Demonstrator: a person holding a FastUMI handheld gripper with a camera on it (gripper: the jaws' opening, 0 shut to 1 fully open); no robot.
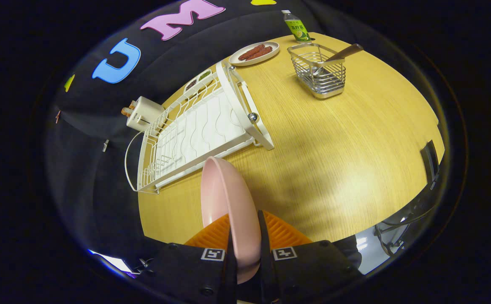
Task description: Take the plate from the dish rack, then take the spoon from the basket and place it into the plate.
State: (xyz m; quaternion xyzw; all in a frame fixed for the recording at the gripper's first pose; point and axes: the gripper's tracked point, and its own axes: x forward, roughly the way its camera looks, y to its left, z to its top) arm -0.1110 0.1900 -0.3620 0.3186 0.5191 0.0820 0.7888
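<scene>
Gripper (245, 249) is clamped on the pink plate (228, 202), both fingers pressing its rim, plate held on edge & standing up between them, above the wooden bench (334, 160). Just beyond plate, ahead-left of the fingers: white dish rack (194, 131), no dishes in its slots. A small white box-like device (144, 113) sits at rack's far-left side. Farther ahead, right of the rack & well apart: wire basket (319, 71) w/ spoon (338, 57) leaning in it, handle sticking out right. Beyond: a plate of sausages (254, 53), a green-label bottle (297, 26) behind basket.
</scene>
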